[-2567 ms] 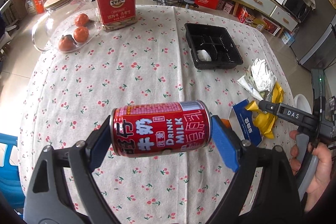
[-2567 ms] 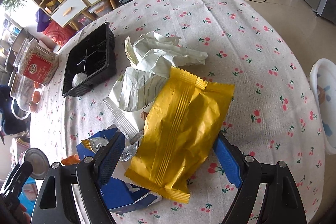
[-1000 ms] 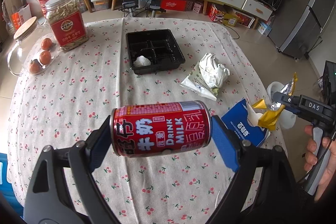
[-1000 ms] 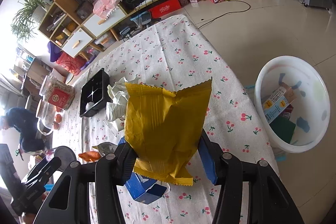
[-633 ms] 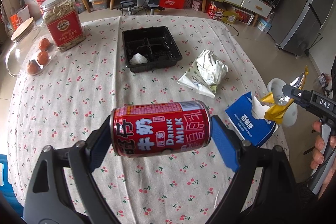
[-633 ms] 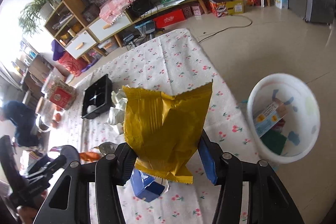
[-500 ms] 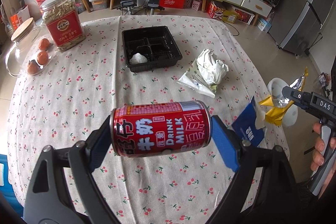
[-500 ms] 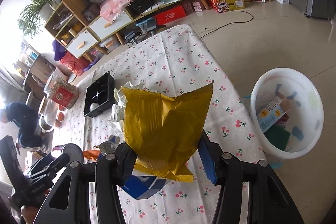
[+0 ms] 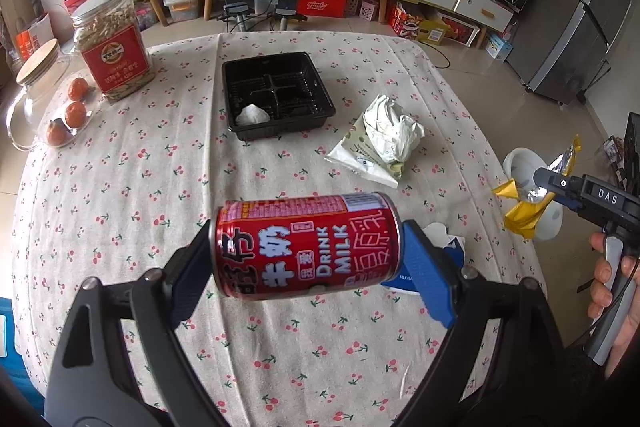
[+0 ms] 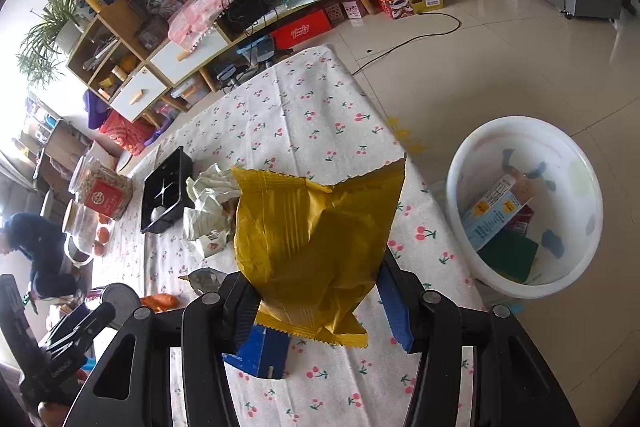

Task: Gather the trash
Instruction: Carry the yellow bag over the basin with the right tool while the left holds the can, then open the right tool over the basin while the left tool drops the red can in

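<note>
Left gripper (image 9: 306,259) clamped on can (image 9: 306,245), right gripper (image 10: 316,301) clamped on wrapper (image 10: 316,235) near bin (image 10: 516,291); tray (image 9: 276,101), paper (image 9: 390,131), box (image 10: 262,353) left on table (image 9: 140,167).

We hold a red metal drink can (image 9: 306,246) sideways in our left gripper (image 9: 308,269), squeezed tight above the cherry-print tablecloth (image 9: 132,179). On it sit a black plastic tray (image 9: 277,94) and crumpled white paper (image 9: 390,131). Our right gripper (image 9: 552,187) pinches a yellow foil wrapper (image 9: 522,215).
</note>
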The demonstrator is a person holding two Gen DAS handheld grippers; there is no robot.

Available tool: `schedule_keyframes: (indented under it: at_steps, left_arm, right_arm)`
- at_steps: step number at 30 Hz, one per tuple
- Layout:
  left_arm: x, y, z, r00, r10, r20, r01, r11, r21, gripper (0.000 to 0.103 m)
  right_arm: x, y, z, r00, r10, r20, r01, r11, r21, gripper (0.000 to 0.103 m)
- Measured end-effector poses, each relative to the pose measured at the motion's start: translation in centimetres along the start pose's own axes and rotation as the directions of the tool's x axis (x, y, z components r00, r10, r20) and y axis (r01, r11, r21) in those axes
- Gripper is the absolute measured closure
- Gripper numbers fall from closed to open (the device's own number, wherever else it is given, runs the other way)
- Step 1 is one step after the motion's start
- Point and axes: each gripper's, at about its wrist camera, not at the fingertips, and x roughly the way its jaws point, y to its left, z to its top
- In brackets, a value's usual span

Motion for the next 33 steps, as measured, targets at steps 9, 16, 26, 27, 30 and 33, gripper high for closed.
schedule_keyframes:
  at_steps: [9, 16, 26, 27, 30, 33]
  left_arm:
    - [0.5, -3.0, 0.3, 1.000, -0.030, 0.007, 0.030, 0.999, 0.030, 0.014]
    - [1.2, -6.9, 0.4, 0.998, -0.064, 0.002, 0.064, 0.995, 0.080, 0.014]
    - [2.9, -14.3, 0.6, 0.995, -0.100, 0.006, 0.096, 0.973, 0.209, 0.014]
    - [3.2, -15.0, 0.6, 0.995, -0.103, 0.003, 0.100, 0.970, 0.220, 0.014]
    - [4.2, -17.3, 0.7, 0.992, -0.122, -0.017, 0.122, 0.962, 0.245, 0.014]
    - [5.2, -20.2, 0.8, 0.991, -0.132, -0.034, 0.136, 0.946, 0.293, 0.014]
  right_arm:
    - [-1.9, -7.3, 0.9, 0.989, -0.134, 0.055, 0.129, 0.988, 0.088, 0.048]
    - [-3.3, -14.3, 1.2, 0.967, -0.241, 0.081, 0.221, 0.954, 0.205, 0.047]
    - [-2.4, -16.7, 2.5, 0.959, -0.271, 0.079, 0.251, 0.946, 0.206, 0.025]
    - [-2.4, -16.7, 2.6, 0.958, -0.275, 0.081, 0.255, 0.947, 0.198, 0.023]
    - [-2.9, -17.0, 2.7, 0.950, -0.298, 0.088, 0.279, 0.943, 0.179, 0.023]
    - [-3.8, -18.0, 2.5, 0.949, -0.301, 0.092, 0.280, 0.941, 0.188, 0.022]
